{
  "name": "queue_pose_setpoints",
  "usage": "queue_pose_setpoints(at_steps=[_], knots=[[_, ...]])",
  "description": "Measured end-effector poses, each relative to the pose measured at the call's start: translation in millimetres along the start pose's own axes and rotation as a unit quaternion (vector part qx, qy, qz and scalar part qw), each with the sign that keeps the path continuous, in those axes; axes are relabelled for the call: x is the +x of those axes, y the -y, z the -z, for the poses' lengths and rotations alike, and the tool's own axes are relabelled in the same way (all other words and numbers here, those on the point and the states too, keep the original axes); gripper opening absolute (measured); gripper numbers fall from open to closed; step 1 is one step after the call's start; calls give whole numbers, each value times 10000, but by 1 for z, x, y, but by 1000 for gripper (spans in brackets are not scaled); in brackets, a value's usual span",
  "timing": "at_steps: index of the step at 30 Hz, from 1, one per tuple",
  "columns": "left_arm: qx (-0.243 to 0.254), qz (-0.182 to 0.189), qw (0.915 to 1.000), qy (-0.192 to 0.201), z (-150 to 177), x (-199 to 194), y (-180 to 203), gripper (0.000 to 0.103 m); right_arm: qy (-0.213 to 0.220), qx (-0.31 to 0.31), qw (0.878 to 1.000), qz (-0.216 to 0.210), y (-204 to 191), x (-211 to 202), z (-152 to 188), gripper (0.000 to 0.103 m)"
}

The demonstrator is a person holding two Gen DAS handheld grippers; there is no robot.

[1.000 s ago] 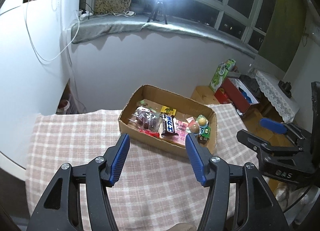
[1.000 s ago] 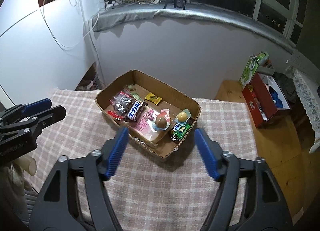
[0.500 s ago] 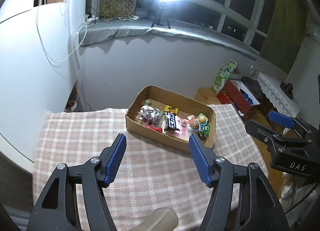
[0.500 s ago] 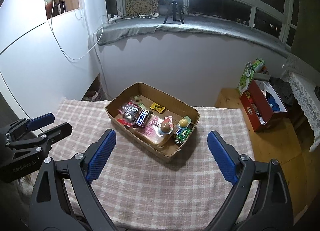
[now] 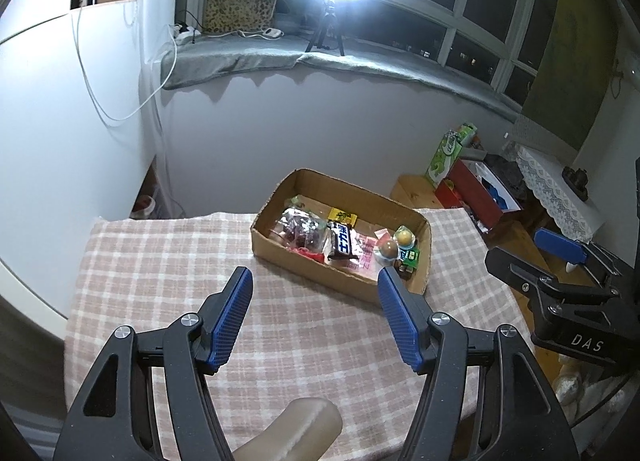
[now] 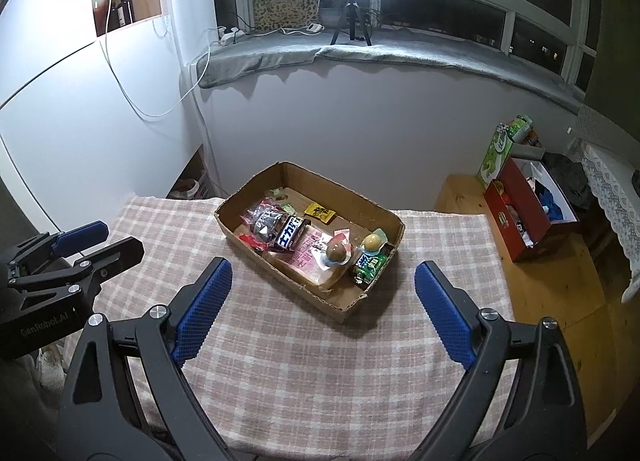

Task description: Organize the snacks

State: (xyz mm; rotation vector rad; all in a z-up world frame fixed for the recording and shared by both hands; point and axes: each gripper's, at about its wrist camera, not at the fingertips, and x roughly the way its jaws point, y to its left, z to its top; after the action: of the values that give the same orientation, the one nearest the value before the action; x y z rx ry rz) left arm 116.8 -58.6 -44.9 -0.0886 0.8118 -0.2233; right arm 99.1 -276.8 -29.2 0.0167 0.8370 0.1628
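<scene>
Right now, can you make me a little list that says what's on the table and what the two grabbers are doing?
Table: pink checked cloth covers it
Box: open cardboard box on the cloth
In the box: dark blue snack bar, small yellow packet, two egg-shaped treats, green packet, clear bag of dark sweets
Left gripper: open, empty, short of the box
Right gripper: open wide, empty, short of the box
Loose snacks on cloth: none visible

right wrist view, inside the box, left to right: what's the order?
Dark clear snack bag → blue-and-white bar → brown egg toy → yellow egg toy, all in the cardboard box.
</scene>
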Motion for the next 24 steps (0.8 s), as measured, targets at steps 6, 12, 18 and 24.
queue_pose_setpoints(at_steps=[6, 12, 18, 24], knots=[[-64, 33, 10000, -10, 1, -1, -1, 65, -2, -6, 10000, -2, -1, -1, 1, 95], [-92, 19, 10000, -10, 3, -3, 0, 65, -12, -43, 10000, -20, -3, -1, 5, 95], [-120, 40, 9999, -49, 4, -2, 1, 65, 0, -37, 10000, -16, -2, -1, 4, 95], [-95, 14, 9999, -90, 5, -1, 4, 65, -26, -42, 10000, -26, -3, 0, 5, 95]])
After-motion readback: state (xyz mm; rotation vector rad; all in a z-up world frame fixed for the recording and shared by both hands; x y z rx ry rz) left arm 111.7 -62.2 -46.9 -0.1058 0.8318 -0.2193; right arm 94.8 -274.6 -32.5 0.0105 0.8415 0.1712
